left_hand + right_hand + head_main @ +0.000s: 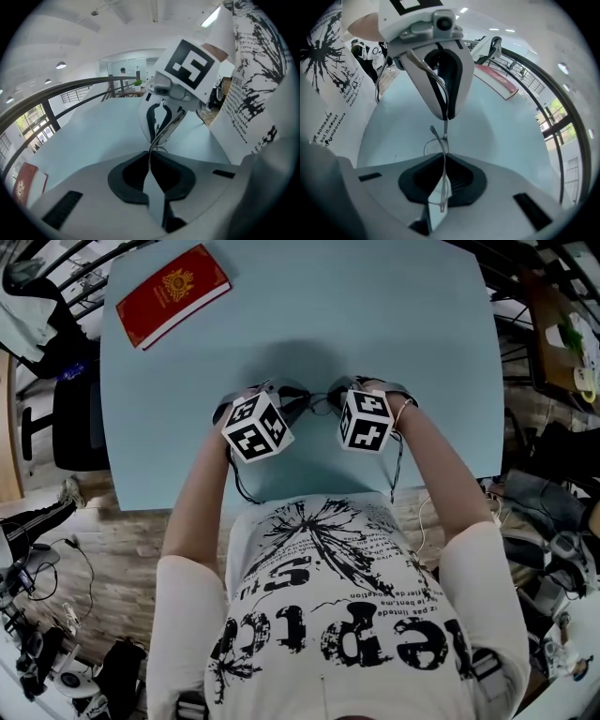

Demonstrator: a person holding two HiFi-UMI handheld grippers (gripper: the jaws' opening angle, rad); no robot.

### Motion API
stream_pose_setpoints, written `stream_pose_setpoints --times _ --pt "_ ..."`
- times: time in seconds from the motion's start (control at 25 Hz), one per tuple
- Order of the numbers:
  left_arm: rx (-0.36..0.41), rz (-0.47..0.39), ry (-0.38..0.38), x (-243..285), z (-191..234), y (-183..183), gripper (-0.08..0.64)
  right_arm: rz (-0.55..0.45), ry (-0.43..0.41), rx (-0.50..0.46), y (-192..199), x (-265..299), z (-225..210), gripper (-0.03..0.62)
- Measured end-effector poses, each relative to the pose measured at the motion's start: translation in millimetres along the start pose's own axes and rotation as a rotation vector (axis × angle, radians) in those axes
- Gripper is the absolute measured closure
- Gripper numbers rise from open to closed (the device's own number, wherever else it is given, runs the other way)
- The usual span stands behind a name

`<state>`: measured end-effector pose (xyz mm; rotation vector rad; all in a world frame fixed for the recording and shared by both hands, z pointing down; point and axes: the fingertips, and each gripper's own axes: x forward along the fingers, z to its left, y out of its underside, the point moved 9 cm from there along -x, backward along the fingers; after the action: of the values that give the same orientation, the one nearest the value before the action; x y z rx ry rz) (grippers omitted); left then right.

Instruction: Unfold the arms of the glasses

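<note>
Left tongs (150,157) and right tongs (443,157) both pinch shut, tips facing each other, angled downward.

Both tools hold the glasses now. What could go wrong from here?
1. The left tool and right tool both pinch the thin wire glasses; pulling too hard could bend them.
2. The wire is very thin in each grip, so it could slip out and drop onto the table.

This is an open-plan lab or office hall. Strip lights (211,17) line a white ceiling, a dark railing (56,92) runs before tall windows (35,126), and cables (42,563) litter the wooden floor (131,549) around a pale blue table (450,381).
</note>
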<state>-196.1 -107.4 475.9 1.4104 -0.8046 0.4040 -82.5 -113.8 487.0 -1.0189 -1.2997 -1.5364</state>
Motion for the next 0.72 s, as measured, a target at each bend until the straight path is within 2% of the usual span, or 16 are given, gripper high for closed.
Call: stream_pose_setpoints --times 0.24,0.4,0.72 --pt "-0.032 0.007 -0.045 -4.3 -2.1 1.0 0.533 -0.071 0.069 0.0 5.9 -30.9 6.4 0.563" --pt "-0.04 0.038 -0.084 -4.8 -4.9 1.0 0.534 -0.055 0.103 -0.008 21.5 -42.9 10.2 0.563" --pt "-0.094 0.046 -0.123 -5.4 -13.2 3.6 0.533 -0.059 0.14 0.058 52.8 -65.8 9.3 0.563"
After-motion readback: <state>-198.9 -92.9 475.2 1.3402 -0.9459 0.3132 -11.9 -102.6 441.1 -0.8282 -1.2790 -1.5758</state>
